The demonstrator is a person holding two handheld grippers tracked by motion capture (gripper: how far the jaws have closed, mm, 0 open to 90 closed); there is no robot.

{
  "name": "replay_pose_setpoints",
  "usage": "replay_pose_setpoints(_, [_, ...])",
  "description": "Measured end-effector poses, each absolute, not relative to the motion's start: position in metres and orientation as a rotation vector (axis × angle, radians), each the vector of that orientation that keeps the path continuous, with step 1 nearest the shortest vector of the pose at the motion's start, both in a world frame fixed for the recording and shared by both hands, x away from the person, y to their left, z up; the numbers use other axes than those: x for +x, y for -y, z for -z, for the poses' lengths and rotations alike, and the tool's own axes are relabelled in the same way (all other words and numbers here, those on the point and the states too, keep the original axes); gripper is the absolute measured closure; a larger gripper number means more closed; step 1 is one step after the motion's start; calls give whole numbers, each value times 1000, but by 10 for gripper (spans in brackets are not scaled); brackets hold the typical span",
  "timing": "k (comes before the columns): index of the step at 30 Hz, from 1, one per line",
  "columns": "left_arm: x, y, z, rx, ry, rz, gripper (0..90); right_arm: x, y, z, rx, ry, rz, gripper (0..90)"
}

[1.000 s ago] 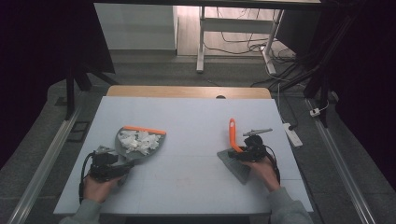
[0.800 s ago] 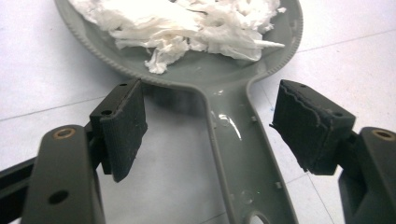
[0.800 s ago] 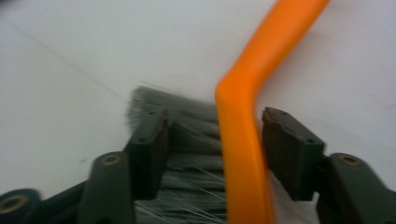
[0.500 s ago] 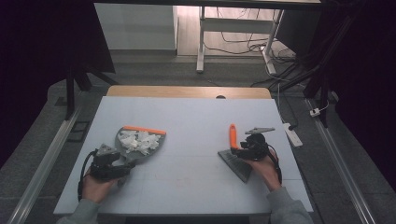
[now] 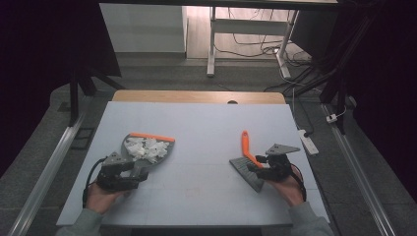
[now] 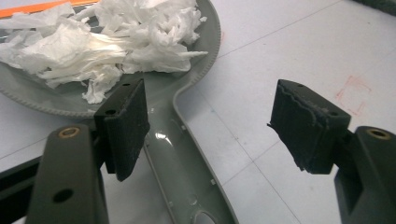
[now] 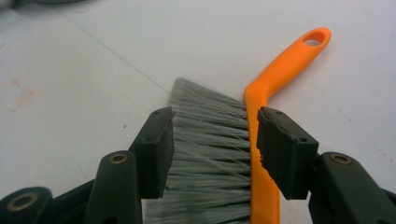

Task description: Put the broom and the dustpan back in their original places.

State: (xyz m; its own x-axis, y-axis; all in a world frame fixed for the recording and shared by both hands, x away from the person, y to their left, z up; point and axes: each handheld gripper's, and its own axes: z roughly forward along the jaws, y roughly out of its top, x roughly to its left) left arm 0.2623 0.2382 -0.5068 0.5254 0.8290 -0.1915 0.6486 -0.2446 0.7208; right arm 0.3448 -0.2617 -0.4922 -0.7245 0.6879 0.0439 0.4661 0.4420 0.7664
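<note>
A grey plastic dustpan (image 5: 142, 155) lies flat at about 9 o'clock on the tabletop (image 5: 206, 128). Its rounded pan has a finely ribbed rim and an orange lip along the far edge. In the pan sits a heap of torn, crumpled white tissue (image 6: 107, 42). The glossy moulded handle (image 6: 182, 158) runs back toward the person. The left gripper (image 6: 210, 126) has its jaws spread wide. One black, rough-faced pad stands just beside the handle and the other is well apart from it, so nothing is pinched. These jaws have just been closing a little.

At about 3 o'clock lies a hand brush (image 5: 248, 160) with stiff grey bristles (image 7: 210, 154) fanned flat. It has a smooth orange plastic back and a bent handle that ends in an oval hang hole. The right gripper (image 7: 215, 149) straddles the brush head, one pad at the bristle edge and one at the orange back. Whether the pads press on it I cannot tell.

The tabletop is pale and matte, with faint seams and a few reddish marks. A wooden strip runs along its 12 o'clock edge. Grey carpet, cables and table legs lie beyond. A broad bare stretch separates dustpan and brush.
</note>
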Motion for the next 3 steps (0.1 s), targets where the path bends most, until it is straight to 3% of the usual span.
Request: replay_pose_setpoints(3, [262,-237,507,1987,-1191,-287,295,342,263,491,969,-2420,-1167,464])
